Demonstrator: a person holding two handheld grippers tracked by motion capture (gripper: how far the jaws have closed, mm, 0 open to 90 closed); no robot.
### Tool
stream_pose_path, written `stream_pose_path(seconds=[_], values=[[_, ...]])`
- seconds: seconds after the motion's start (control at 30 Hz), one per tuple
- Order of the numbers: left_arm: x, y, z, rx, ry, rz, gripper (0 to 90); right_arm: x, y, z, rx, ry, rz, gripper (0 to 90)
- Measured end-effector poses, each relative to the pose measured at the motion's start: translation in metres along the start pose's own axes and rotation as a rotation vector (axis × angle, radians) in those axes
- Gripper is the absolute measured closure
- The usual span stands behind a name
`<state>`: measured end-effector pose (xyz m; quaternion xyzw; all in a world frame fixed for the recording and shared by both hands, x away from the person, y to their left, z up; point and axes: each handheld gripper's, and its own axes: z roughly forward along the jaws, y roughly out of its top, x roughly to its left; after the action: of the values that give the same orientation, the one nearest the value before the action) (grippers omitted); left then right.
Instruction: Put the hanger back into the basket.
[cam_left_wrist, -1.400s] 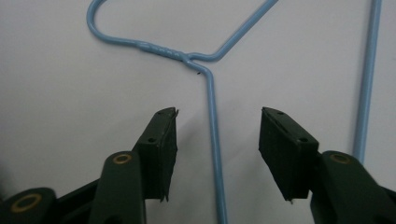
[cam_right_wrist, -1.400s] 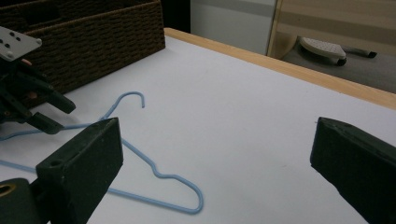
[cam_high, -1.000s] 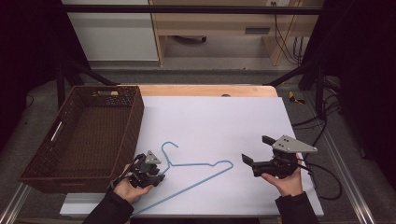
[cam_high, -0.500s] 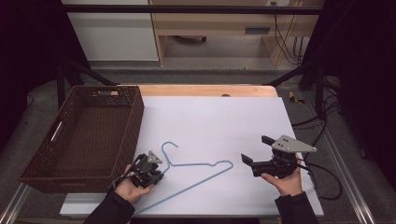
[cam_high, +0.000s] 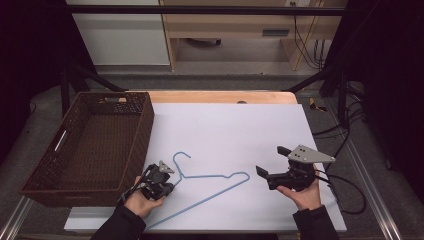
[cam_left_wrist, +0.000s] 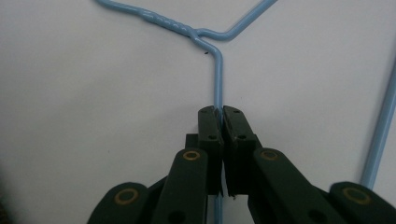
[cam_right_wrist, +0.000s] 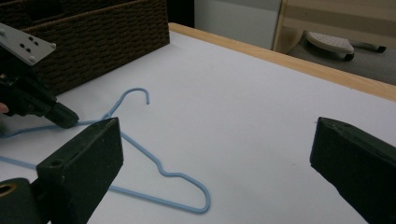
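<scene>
The blue hanger (cam_left_wrist: 218, 79) lies flat on the white table (cam_high: 230, 125), and its thin wire is pinched tight by the left gripper (cam_left_wrist: 219, 112), whose jaws have just been closing. The grabbing step looks done. The right gripper (cam_high: 267, 165) is held wide open, with nothing in it. Next, a careful lift toward the brown basket (cam_high: 90, 145) seems needed.

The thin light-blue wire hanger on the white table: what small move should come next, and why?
Probably a gentle lift of the left gripper. Its jaws have just been closing and now pinch the thin light-blue wire hanger on the shoulder wire just below the twisted neck, while the hanger lies flat on the white table. The right gripper stands open, apart from it, and the brown woven basket waits beside.
</scene>
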<state>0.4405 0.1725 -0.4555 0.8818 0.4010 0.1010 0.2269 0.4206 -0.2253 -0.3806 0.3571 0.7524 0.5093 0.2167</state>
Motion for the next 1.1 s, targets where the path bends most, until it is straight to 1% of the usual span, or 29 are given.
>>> stream_pose_path(seconds=[0.2,0.27,0.33,0.37,0.43,0.5,0.57,0.6,0.67,0.73,0.77,0.8,0.83,0.87,0.9,0.93,1.0,1.03,1.1], values=[[-0.002,0.0,0.0,-0.004,0.01,-0.004,86.9,0.002,-0.001,0.004,0.009,0.013,-0.002,3.4],[-0.003,0.0,-0.001,-0.007,0.018,0.001,86.9,0.003,-0.001,0.006,0.016,0.019,-0.003,3.5],[-0.003,0.001,-0.003,-0.016,0.03,0.01,86.9,0.005,-0.002,0.009,0.023,0.027,-0.008,3.6],[-0.004,0.001,-0.007,-0.04,0.045,0.012,87.0,0.007,-0.002,0.011,0.028,0.036,-0.008,3.8],[-0.004,0.001,-0.009,-0.046,0.045,0.016,87.0,0.009,-0.002,0.014,0.03,0.041,-0.012,4.1],[-0.005,0.002,-0.012,-0.065,0.059,0.02,87.0,0.011,-0.001,0.016,0.034,0.044,-0.016,4.2],[-0.007,0.003,-0.016,-0.074,0.064,0.028,87.0,0.017,0.0,0.022,0.044,0.065,-0.025,4.5],[-0.007,0.003,-0.016,-0.074,0.064,0.028,87.0,0.017,0.0,0.022,0.044,0.065,-0.025,4.5],[-0.008,0.003,-0.018,-0.082,0.067,0.031,87.0,0.022,0.002,0.028,0.053,0.073,-0.041,4.9],[-0.008,0.003,-0.02,-0.091,0.071,0.033,87.0,0.026,0.003,0.031,0.058,0.081,-0.047,5.2],[-0.009,0.003,-0.02,-0.09,0.069,0.034,87.0,0.029,0.004,0.034,0.059,0.093,-0.051,5.7],[-0.009,0.003,-0.021,-0.094,0.075,0.034,86.9,0.031,0.005,0.037,0.062,0.103,-0.056,6.1],[-0.009,0.003,-0.022,-0.091,0.072,0.037,87.0,0.034,0.006,0.04,0.065,0.107,-0.061,6.4],[-0.01,0.003,-0.023,-0.095,0.075,0.041,87.0,0.037,0.007,0.043,0.071,0.112,-0.072,6.7],[-0.011,0.003,-0.024,-0.098,0.077,0.045,87.0,0.041,0.008,0.05,0.08,0.127,-0.074,7.7],[-0.011,0.003,-0.024,-0.098,0.077,0.045,87.0,0.041,0.008,0.05,0.08,0.127,-0.074,7.7],[-0.012,0.004,-0.026,-0.103,0.08,0.047,87.0,0.045,0.009,0.057,0.094,0.131,-0.087,8.8],[-0.012,0.004,-0.027,-0.108,0.08,0.049,87.0,0.049,0.011,0.066,0.107,0.142,-0.101,9.5],[-0.013,0.004,-0.028,-0.109,0.082,0.052,87.0,0.05,0.012,0.069,0.109,0.149,-0.099,10.0]])
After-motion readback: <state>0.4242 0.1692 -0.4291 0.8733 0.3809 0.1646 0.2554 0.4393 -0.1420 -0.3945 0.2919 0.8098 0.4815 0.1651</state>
